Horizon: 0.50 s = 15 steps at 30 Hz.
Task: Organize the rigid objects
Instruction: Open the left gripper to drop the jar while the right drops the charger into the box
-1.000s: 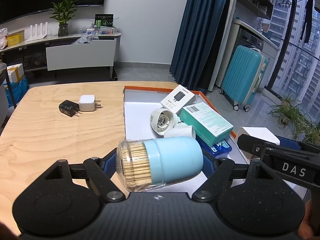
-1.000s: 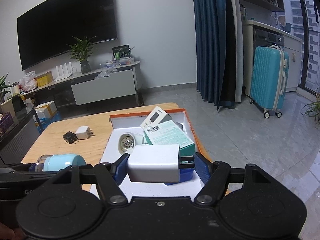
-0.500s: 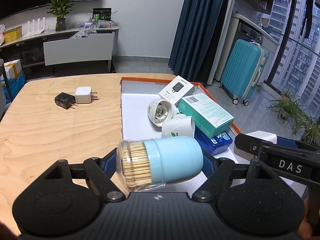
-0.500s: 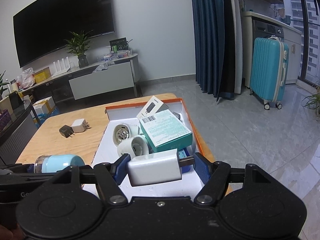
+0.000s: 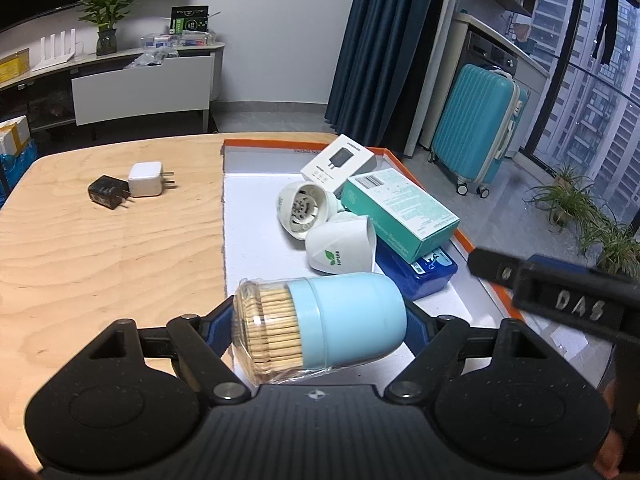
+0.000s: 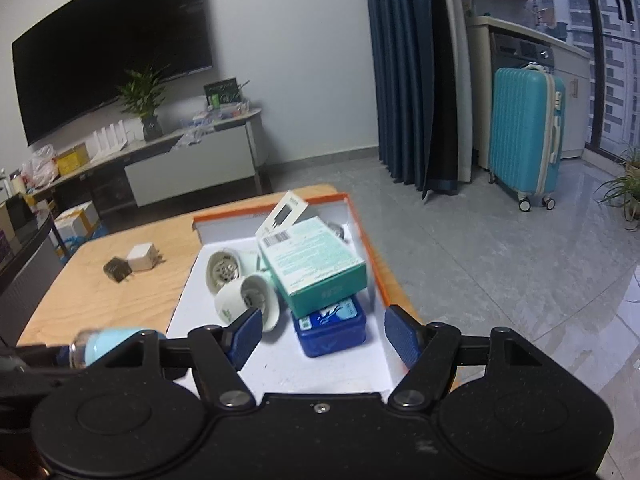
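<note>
The left gripper [image 5: 320, 330] was clamped on a toothpick jar [image 5: 320, 326] lying sideways between its blue pads, clear end to the left and pale blue cap to the right, held over the near edge of the orange-rimmed tray [image 5: 256, 240]. The right gripper [image 6: 322, 334] hung over the tray's near end with its jaws spread wide and nothing between them. Inside the tray, a teal box [image 5: 400, 210] with a barcode label leaned across a blue tin [image 5: 416, 270]; beyond it a white box [image 5: 338, 164] printed with a dark charger rested against the far wall. Two white sockets [image 5: 304, 210] lay left of the teal box, the nearer one [image 5: 340, 246] bearing a green leaf mark and a word that looked like "SUPERB", though the print was small. On the wooden table [image 5: 100, 260] left of the tray, a white charger [image 5: 146, 179] and a black charger [image 5: 106, 192] lay touching. The right gripper's side showed raised letters reading "DAS".
</note>
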Tool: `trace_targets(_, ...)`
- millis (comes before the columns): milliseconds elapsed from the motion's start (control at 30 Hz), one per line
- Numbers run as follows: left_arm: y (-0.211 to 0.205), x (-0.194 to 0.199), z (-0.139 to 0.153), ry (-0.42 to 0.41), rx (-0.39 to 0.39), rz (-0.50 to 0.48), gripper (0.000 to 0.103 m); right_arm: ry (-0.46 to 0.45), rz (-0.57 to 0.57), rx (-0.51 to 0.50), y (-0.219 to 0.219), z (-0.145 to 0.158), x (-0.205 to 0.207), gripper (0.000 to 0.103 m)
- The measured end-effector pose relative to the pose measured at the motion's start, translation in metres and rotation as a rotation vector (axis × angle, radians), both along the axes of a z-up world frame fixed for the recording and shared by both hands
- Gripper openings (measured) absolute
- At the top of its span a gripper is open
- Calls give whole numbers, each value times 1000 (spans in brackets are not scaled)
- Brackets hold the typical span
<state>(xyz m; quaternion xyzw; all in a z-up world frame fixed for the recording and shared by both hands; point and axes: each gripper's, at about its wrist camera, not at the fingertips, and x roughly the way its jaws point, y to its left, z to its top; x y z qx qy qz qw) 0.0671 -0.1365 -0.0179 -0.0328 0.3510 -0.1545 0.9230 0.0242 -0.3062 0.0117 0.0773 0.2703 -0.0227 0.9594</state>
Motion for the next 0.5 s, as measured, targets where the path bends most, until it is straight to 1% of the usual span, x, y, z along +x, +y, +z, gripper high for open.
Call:
trace_targets(133, -6, 1, -4, 8, 2, -26, 82, -27, -22, 7, -5, 5, -4, 82)
trace_targets(267, -14, 2, -5, 28, -3, -70, 82, -65, -8, 16, -4, 13, -9, 82)
trace_targets(333, -18, 0, -5, 24, 4, -77, 81, -72, 0, 9, -2, 16, -10, 82)
trace_targets(400, -20, -1, -3, 26, 16, -86, 87, -73, 0, 4, 0, 17, -10, 82)
trace_targets(500, -18, -3, 1, 12, 32, -72, 91, -74, -2, 3, 2, 18, -11, 82)
